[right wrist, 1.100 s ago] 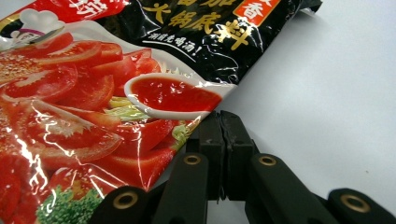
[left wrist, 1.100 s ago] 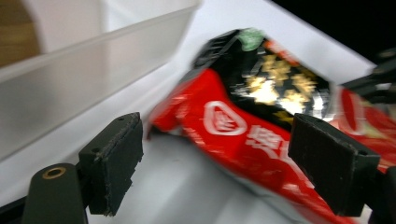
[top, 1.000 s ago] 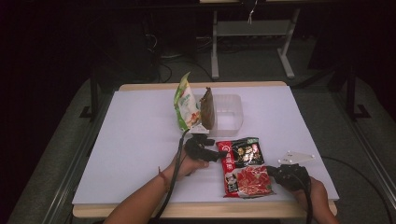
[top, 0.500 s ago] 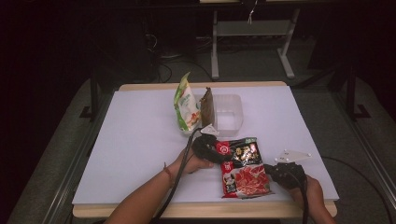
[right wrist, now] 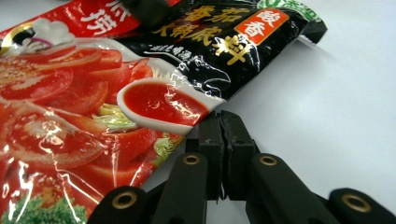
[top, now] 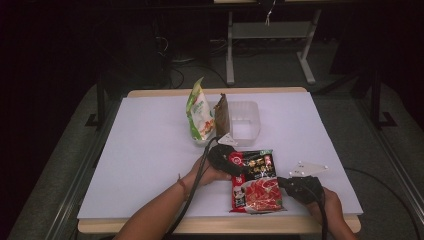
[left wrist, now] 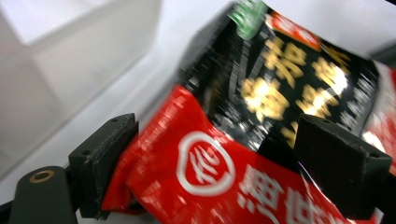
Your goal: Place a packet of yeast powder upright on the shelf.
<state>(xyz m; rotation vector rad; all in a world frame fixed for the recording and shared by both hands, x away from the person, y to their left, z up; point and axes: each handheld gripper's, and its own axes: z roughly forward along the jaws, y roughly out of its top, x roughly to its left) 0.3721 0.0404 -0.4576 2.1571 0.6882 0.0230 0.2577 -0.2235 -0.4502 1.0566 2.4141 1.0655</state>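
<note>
A red and black soup-base packet (top: 255, 182) printed with tomatoes lies flat near the table's front edge. My left gripper (top: 236, 164) is at its far left corner. In the left gripper view its jaws have just been opening and stand wide, with the packet's (left wrist: 210, 163) crumpled red corner between them (left wrist: 223, 128). My right gripper (top: 283, 183) rests low on the table at the packet's right edge. In the right gripper view its jaws are shut together (right wrist: 219, 119), tips against the edge of the packet (right wrist: 93, 102). I see nothing between the pads.
Behind the packet stands a clear plastic container (top: 242, 120), also close by in the left gripper view (left wrist: 70, 56). A green and white bag (top: 200, 112) and a brown bag (top: 221, 115) stand upright at its left. The white tabletop (top: 150, 150) stretches bare to the left.
My left gripper has shifted a little right onto the packet's far left corner and turned, so its grey plate now shows. The right gripper and the packet have stayed put.
</note>
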